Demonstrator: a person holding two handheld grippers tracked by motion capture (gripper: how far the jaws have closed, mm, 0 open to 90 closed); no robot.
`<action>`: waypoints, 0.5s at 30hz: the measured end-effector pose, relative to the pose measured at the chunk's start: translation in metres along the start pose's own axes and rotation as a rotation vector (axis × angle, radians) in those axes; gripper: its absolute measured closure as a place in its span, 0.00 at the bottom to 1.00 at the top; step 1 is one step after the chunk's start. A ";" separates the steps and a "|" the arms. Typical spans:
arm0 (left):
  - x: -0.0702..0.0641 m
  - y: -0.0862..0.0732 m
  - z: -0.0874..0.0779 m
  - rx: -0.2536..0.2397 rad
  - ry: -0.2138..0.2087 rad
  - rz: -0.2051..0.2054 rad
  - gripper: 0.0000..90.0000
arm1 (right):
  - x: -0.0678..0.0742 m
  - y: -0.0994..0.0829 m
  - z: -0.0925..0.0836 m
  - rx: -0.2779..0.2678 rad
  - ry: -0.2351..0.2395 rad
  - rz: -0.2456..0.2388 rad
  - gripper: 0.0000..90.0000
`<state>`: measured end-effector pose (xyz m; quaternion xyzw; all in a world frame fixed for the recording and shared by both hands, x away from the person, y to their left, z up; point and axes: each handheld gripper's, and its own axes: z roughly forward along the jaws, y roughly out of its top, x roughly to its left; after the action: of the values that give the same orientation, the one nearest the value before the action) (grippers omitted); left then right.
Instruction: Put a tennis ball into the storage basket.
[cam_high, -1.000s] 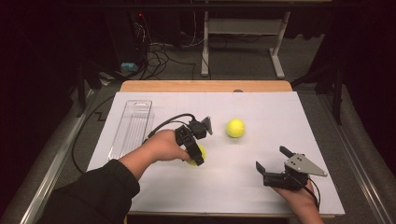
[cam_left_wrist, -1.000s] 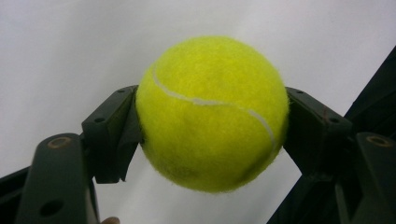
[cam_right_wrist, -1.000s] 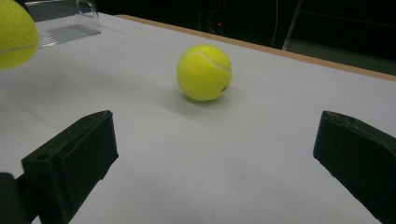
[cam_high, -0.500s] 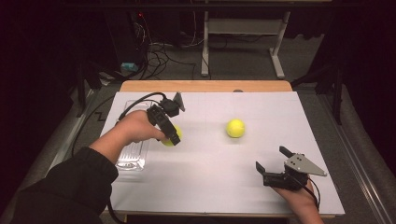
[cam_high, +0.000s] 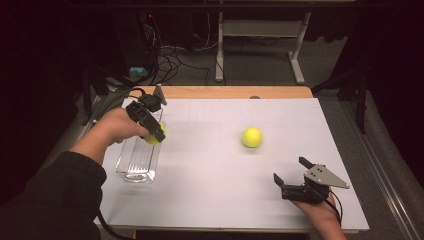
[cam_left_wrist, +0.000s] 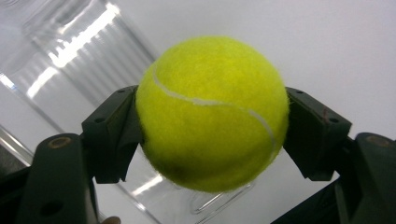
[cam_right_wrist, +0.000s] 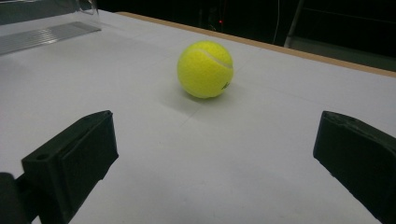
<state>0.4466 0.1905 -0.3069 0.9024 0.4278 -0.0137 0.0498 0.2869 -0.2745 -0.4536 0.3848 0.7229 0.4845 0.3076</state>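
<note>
We had the left gripper (cam_high: 156, 134) clamped on a fuzzy yellow-green tennis ball (cam_left_wrist: 212, 112), its two black jaws pressing the ball's flanks across the widest part, as the left gripper view showed. In the high view the ball sat at the gripper's tip, right at the edge of the long clear plastic bin (cam_high: 138, 159) that lay just beneath and behind it.

To do this step well, we judged that we should bring the gripper fully over the bin's open top, lower the ball between its walls, and only then ease the jaws apart, so the ball would not bounce off the rim or roll back onto the white table top (cam_high: 210, 190). A low release mattered, since a tennis ball rebounds readily.

As far as its ribbed, glaring walls let us tell, the bin held nothing.

The right gripper (cam_high: 293, 176) rested near the table's front edge, jaws spread wide with nothing between them. Ahead of it, well apart, a second yellow-green tennis ball (cam_right_wrist: 205, 69) lay on the table, which we took to be next.
</note>
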 end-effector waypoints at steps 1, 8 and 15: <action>0.004 -0.002 0.000 -0.004 0.002 -0.013 0.30 | 0.000 0.000 0.000 0.000 0.000 0.000 0.00; 0.033 -0.012 0.002 0.007 0.023 -0.104 0.30 | -0.001 -0.001 0.000 0.001 0.002 0.000 0.00; 0.051 -0.017 0.008 0.009 0.040 -0.166 0.30 | -0.001 -0.001 0.001 0.000 0.004 -0.004 0.00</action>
<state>0.4658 0.2395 -0.3191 0.8641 0.5021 -0.0019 0.0359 0.2877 -0.2750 -0.4548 0.3825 0.7242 0.4846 0.3072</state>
